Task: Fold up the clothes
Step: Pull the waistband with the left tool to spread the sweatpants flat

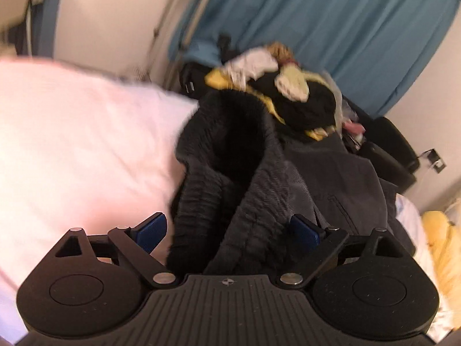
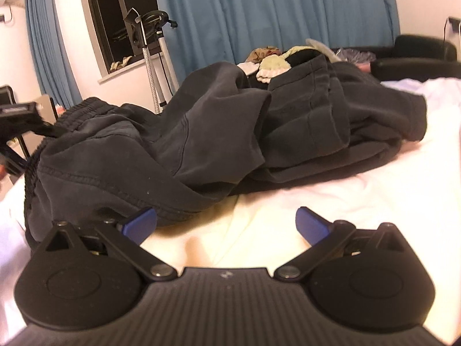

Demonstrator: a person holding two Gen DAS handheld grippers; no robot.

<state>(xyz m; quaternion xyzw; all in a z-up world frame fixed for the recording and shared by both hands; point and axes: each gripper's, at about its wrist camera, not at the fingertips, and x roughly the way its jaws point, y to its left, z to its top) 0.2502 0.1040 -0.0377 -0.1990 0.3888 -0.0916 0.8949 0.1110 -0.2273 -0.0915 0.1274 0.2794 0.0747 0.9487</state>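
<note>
Dark grey sweatpants lie rumpled on a white bed, with the elastic waistband at the left. My right gripper is open just above the sheet, its left pad touching the pants' hem. In the left wrist view my left gripper is open, with the ribbed waistband bunched between its blue pads. The left gripper also shows at the left edge of the right wrist view, at the waistband.
A pile of mixed clothes sits behind the pants. Blue curtains hang at the back. A metal stand is by the window. A black sofa is at the far right. A yellow cloth lies at the bed's right.
</note>
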